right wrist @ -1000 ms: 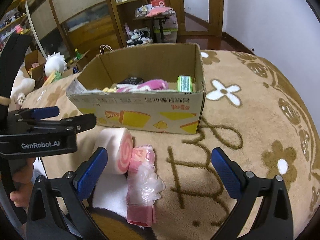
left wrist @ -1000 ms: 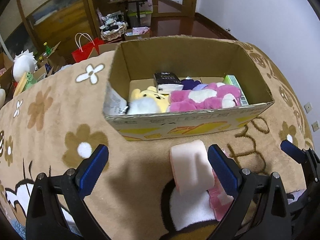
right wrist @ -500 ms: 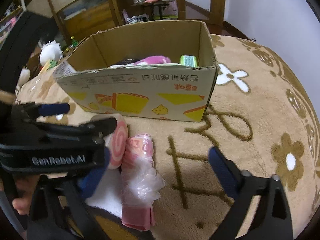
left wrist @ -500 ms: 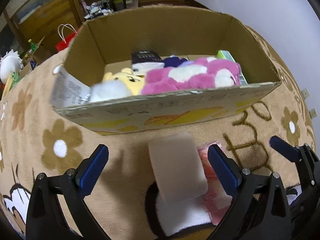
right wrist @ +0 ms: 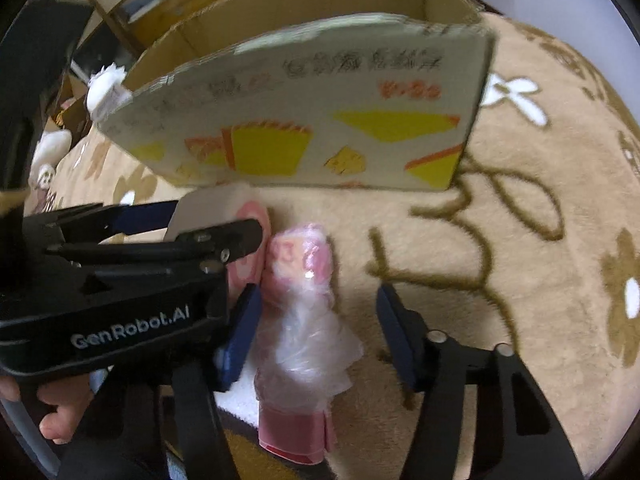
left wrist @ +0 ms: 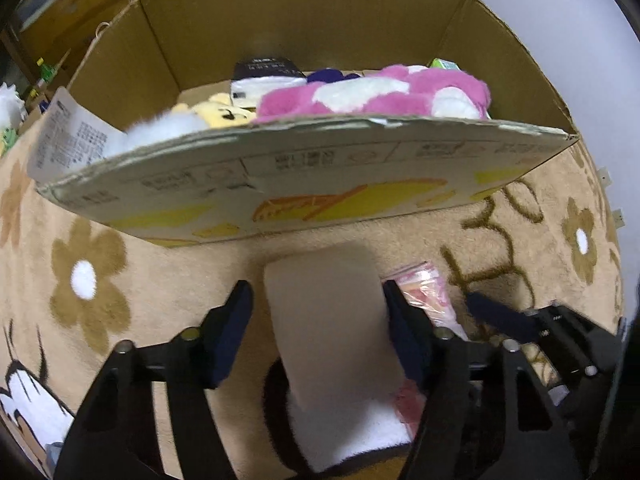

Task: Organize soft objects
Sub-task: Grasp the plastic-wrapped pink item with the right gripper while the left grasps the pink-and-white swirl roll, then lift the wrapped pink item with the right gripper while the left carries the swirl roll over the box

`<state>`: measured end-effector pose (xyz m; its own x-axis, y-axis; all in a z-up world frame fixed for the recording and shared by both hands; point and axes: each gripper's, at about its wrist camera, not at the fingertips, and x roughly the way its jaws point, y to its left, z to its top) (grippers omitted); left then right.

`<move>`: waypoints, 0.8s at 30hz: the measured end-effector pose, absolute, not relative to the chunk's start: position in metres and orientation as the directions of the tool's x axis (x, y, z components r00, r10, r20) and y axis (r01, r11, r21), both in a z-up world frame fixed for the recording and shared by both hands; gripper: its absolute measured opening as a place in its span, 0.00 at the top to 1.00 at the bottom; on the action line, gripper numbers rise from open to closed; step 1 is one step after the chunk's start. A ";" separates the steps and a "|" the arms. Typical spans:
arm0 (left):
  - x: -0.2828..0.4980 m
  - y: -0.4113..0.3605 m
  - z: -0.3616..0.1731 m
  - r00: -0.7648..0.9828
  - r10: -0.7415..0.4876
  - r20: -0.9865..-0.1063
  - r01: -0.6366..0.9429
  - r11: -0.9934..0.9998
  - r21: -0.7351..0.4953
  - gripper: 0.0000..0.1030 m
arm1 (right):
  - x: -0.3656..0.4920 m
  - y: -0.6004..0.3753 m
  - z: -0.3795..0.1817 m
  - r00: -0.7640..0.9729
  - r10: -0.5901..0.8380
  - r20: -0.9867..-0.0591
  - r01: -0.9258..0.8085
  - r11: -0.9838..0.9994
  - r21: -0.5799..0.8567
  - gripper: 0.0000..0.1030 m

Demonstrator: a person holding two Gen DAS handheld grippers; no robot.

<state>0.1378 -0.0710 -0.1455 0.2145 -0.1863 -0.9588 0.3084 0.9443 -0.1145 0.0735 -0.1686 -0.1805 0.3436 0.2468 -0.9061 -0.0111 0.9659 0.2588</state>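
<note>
- The left gripper (left wrist: 318,322) sits low over a tan rug (left wrist: 160,280), its two blue-padded fingers (left wrist: 230,336) parted on either side of a pale pink roll (left wrist: 332,320).
- The right-hand pad lies against the roll's side; a narrow gap shows between the left-hand pad and the roll, so the jaws are apart and not yet clamped.
- In the right wrist view the same roll (right wrist: 250,240) shows a pink swirl on its end, and the left gripper (right wrist: 224,228) reaches across it from the left.
- The right gripper (right wrist: 316,332) straddles a pink bundle (right wrist: 304,312) wrapped in clear plastic, fingers (right wrist: 394,336) spread wide; the left pad is just beside the wrap and the right pad is clear of it.
- The bundle lies lengthwise on the rug, touching the roll's swirled end, and shows beside the roll in the left wrist view (left wrist: 424,292).
- Both soft things rest partly on a white patch (left wrist: 352,436) of the rug's pattern.
- Just beyond them stands an open cardboard box (left wrist: 304,184) with yellow shapes printed on its near wall; the roll is near that wall.
- Inside the box lie a pink and white plush (left wrist: 380,96), a yellow plush (left wrist: 218,114), a white fluffy toy (left wrist: 160,128) and a dark packet (left wrist: 264,70).
- The rug carries brown flowers (left wrist: 86,284) with white centres.
- A bare hand (right wrist: 52,404) grips the left gripper's handle at the lower left of the right wrist view.
</note>
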 end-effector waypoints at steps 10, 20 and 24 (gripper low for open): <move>0.130 -0.071 -0.140 0.248 -0.175 -0.953 0.321 0.943 -0.090 0.60 | 0.070 -0.166 -0.175 0.353 0.294 -0.888 -0.056 0.954 0.293 0.82; 0.112 -0.069 -0.110 0.341 -0.148 -0.929 0.317 0.948 -0.035 0.61 | 0.057 -0.188 -0.142 0.479 0.213 -0.852 -0.007 0.971 0.239 0.84; 0.101 -0.068 -0.099 0.383 -0.140 -0.913 0.308 0.951 -0.017 0.61 | 0.050 -0.191 -0.122 0.537 0.191 -0.822 -0.010 0.976 0.220 0.84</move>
